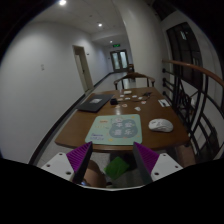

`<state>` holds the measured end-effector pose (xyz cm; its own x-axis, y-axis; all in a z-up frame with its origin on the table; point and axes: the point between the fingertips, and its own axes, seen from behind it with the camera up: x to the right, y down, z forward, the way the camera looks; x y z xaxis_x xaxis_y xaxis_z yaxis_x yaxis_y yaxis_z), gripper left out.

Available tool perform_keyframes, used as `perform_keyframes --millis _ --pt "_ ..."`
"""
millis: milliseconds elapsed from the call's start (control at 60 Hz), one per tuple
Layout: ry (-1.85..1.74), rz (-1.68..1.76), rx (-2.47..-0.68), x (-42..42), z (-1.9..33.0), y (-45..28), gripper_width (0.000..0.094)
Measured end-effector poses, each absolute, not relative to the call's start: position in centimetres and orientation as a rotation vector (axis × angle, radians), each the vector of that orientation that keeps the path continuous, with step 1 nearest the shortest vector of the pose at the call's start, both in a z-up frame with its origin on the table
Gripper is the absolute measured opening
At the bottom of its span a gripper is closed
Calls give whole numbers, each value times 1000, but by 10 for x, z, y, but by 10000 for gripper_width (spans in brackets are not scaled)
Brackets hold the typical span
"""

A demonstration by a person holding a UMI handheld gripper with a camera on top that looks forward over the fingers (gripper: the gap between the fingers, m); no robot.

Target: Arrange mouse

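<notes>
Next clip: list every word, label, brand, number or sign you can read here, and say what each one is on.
No text can be read in this view.
The mouse pad carries a printed pattern, too small to tell whether it holds letters.
The white mouse beside it shows no legible brand.
The small white items farther along the table are too small to read.
The tongs are open, short of the table, bearing no marking.

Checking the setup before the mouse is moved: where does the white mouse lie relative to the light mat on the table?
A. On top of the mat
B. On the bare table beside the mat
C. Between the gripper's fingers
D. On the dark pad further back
B: the white mouse rests on the bare wooden table beside the light mat, beyond the open gripper.
</notes>
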<state>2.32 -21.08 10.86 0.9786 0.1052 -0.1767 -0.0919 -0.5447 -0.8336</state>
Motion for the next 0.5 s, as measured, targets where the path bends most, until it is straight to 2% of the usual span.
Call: perform_keyframes --millis 150,400,500 --pt "22 161 -2156 73 90 -200 821" --pt "35 -71 -2178 207 29 -126 820" --pt "16 -105 -2203 236 5 -99 825"
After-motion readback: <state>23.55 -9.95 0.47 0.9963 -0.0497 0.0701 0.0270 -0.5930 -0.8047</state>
